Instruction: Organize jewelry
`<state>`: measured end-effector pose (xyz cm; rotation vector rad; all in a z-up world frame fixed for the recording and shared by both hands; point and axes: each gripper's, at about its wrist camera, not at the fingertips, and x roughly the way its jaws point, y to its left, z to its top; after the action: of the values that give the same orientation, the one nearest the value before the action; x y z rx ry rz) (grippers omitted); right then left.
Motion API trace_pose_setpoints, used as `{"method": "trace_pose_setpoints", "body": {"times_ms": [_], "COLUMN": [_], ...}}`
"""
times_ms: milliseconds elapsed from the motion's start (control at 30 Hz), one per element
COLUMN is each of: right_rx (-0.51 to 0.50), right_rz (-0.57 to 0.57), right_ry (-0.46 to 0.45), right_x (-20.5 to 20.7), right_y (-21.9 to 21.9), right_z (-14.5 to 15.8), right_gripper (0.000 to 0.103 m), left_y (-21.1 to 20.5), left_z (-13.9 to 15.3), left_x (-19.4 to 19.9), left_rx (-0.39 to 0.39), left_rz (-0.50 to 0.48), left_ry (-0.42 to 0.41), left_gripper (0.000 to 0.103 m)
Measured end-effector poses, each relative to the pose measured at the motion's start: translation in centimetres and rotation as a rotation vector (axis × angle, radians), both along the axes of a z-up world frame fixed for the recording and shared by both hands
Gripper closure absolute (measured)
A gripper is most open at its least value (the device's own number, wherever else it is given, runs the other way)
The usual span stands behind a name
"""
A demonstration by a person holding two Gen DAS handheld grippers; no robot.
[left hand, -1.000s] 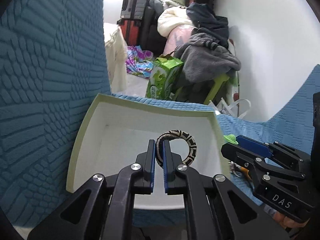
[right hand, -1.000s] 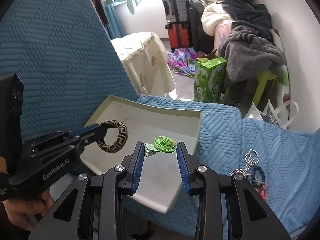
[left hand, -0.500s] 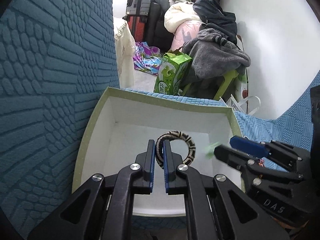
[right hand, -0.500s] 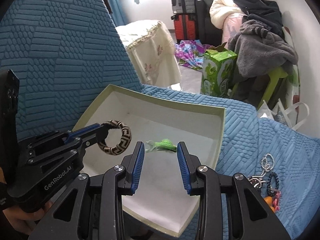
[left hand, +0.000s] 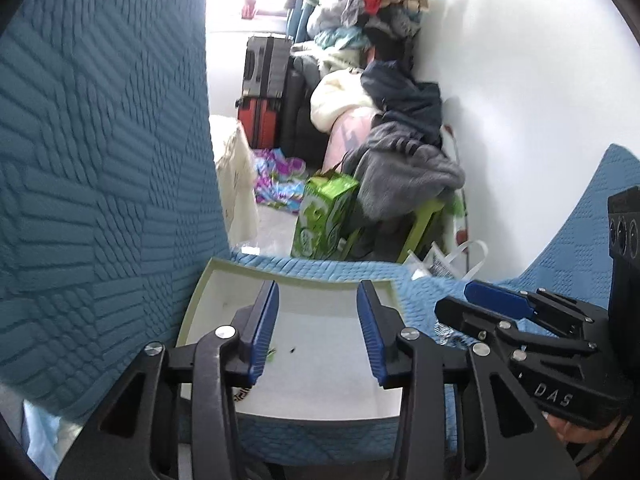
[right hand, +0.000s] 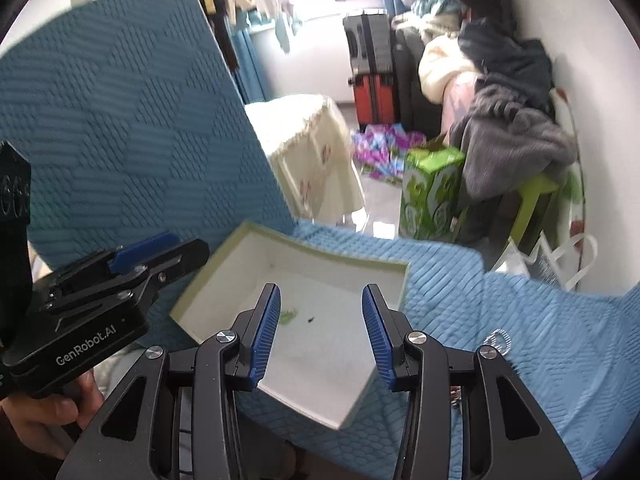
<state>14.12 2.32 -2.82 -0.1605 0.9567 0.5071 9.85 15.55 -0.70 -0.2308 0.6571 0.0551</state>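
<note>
A white box with a pale green rim (right hand: 320, 247) lies on the blue quilted cover. On its floor lies a small green clip (right hand: 288, 315), also visible as the green clip (left hand: 272, 354) beside my left finger. A bit of the black-and-cream patterned bangle (left hand: 242, 393) peeks out low in the box, mostly hidden by that finger. My left gripper (left hand: 316, 292) hangs above the box, its jaws opening with nothing between them. My right gripper (right hand: 322, 292) is also above the box, jaws opening and empty. Each shows in the other's view: left gripper (right hand: 188, 250), right gripper (left hand: 456, 300).
More jewelry, a silver chain piece (right hand: 498, 338), lies on the cover right of the box. The padded blue backrest (right hand: 120, 120) rises on the left. Beyond stand a green carton (right hand: 432, 192), suitcases (right hand: 370, 80), a cloth-draped table (right hand: 312, 152) and heaped clothes (right hand: 508, 128).
Both grippers let go and rose: the left released the bangle, the right the green clip, and both pieces now lie in the box. Both pairs of jaws stand wider.
</note>
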Motion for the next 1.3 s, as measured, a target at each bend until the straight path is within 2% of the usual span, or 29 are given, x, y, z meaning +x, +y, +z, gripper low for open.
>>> {"method": "trace_pose_setpoints", "body": {"times_ms": [167,300,467,667,900,1033,1300], "right_rx": [0.025,0.034,0.03,0.03,0.002,-0.039,-0.042], "right_rz": [0.005,0.014,-0.004,-0.116,-0.19,-0.213,-0.244], "right_ry": [-0.064,-0.124,-0.179,-0.232,-0.238,-0.23,-0.155], "right_x": [-0.9,-1.5,-2.6,-3.5,-4.7,-5.5,-6.5], "right_y": [-1.9,-3.6,-6.2,-11.0,-15.9,-18.2,-21.7], "right_z": [4.0,6.8,8.3,8.8,7.8,5.7,1.3], "right_gripper": [0.062,0.062,0.062,0.062,0.062,0.062,0.062], "left_y": [-1.9,-3.7,-5.8,-9.2,-13.2,-15.2,-18.0], "left_z": [3.1,4.6,4.9,4.2,1.9,-0.7,-4.9], "left_x": [-1.2,-1.8,-2.0,-2.3,-2.0,-1.4,-0.7], "left_rx": [-0.004,0.022,0.011,-0.006,-0.025,-0.077,-0.119], "left_rz": [0.008,-0.003,-0.029,-0.072,-0.126,-0.16,-0.203], "left_ry": [-0.052,-0.074,-0.09,-0.07,-0.028,0.003,0.102], "left_gripper": [0.06,0.057,0.055,0.055,0.055,0.055,0.055]}}
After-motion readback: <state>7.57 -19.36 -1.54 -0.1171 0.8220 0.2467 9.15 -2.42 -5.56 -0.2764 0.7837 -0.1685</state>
